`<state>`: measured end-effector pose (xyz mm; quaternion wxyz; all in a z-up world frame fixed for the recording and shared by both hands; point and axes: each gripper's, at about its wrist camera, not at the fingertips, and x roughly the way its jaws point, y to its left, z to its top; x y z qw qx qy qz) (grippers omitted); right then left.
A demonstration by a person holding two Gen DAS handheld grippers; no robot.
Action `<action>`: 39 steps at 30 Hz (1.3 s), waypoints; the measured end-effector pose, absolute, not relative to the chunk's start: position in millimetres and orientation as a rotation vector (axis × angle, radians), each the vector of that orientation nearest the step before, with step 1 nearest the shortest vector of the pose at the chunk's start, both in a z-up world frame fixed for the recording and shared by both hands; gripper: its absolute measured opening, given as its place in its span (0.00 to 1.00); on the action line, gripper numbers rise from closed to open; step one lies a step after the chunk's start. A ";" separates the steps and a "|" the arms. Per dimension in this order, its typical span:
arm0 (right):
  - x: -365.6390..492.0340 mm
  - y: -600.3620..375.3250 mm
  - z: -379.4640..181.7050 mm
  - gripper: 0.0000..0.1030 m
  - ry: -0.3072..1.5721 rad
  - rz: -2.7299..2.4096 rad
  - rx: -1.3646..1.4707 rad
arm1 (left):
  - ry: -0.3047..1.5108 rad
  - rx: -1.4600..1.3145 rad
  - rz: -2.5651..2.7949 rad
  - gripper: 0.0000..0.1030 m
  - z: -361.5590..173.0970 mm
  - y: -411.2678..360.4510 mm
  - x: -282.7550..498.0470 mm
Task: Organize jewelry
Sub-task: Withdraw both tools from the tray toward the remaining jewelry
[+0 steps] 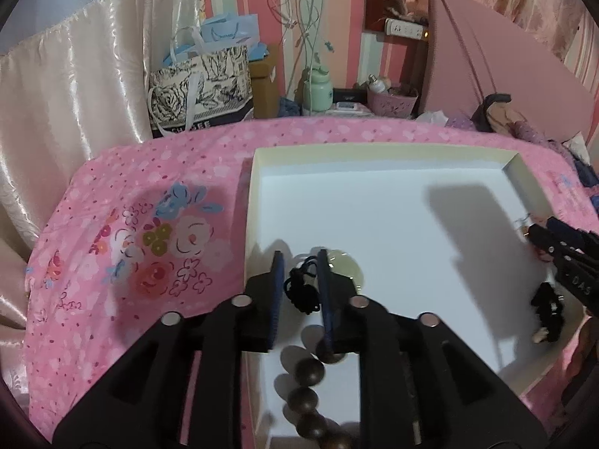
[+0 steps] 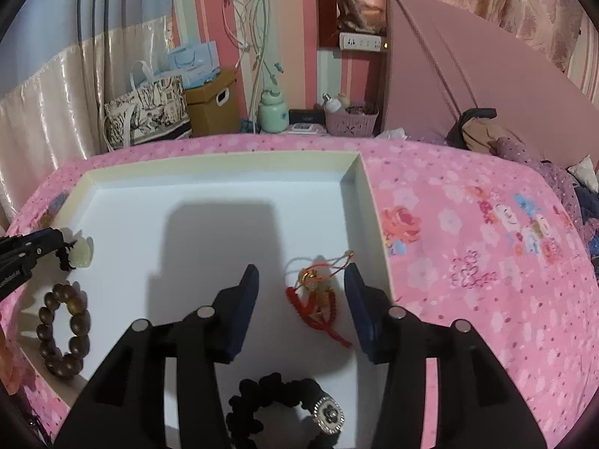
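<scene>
Jewelry of four kinds is seen lying in a shallow white tray with cream walls. A pale green jade pendant on a black cord is placed near the tray's left side; the cord lies between the fingers of the left gripper, which are parted a little, and the pads are not pressed on it, so the pendant is released. A bracelet of dark brown wooden beads is laid in the near left corner of the tray. A red cord charm with a small gold piece and a light bead is found near the right wall, between the fingers of the right gripper, which are held wide apart and touch nothing. A black scrunchie with a round black-and-white flower ornament is placed at the near edge, below the right gripper. The tray is set on a pink bedsheet printed with small flowers and bigger flower bunches. Behind the bed, a wall with pink stripes, hanging cables, a cream curtain, a printed bag, a brown box, a mint bottle and a pink basket are seen. A large pink board is leaned at the right.
</scene>
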<state>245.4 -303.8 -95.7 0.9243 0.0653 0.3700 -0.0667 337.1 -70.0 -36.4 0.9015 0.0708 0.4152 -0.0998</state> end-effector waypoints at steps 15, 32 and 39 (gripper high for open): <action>140.2 -310.2 -0.5 0.95 0.581 -0.137 0.164 | 0.671 0.116 -0.142 0.85 50.9 -10.9 234.8; 31.2 -350.0 -49.9 0.95 0.620 -0.321 0.164 | 0.614 0.148 -0.155 0.95 27.9 21.5 120.3; 45.3 -342.0 -82.1 0.95 0.748 -0.340 0.083 | 0.670 0.164 -0.143 0.96 -0.7 23.5 127.2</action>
